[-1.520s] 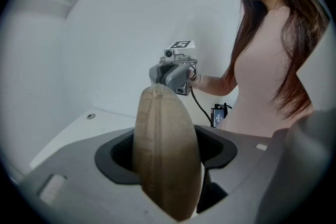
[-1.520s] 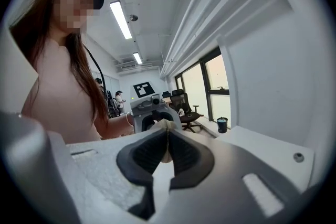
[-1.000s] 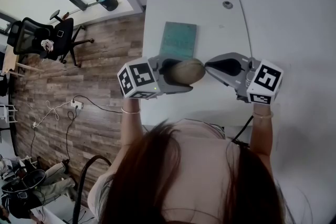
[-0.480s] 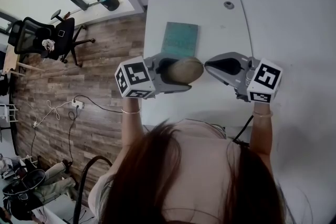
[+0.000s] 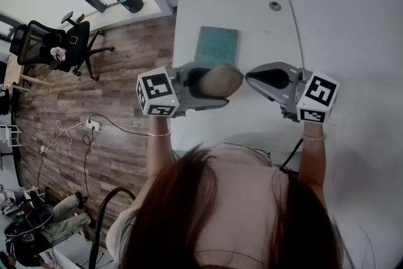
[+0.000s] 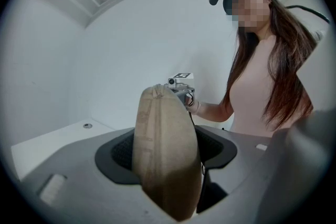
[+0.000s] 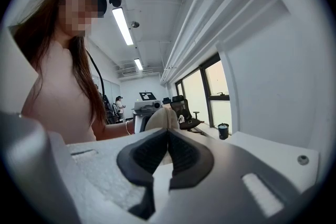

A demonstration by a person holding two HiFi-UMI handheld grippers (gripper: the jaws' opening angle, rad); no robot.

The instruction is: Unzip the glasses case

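— While both are up over the white bench (image 5: 252, 28), where is the glasses case (image 6: 165, 149)?
— Clamped between the jaws of my left tongs (image 5: 228, 86), on the near side of the green mat (image 5: 216, 46).
— And your right tongs (image 7: 168, 139)?
— Pressed together on nothing. Their tips sit just right of the case's right end; whether they touch it I cannot tell.
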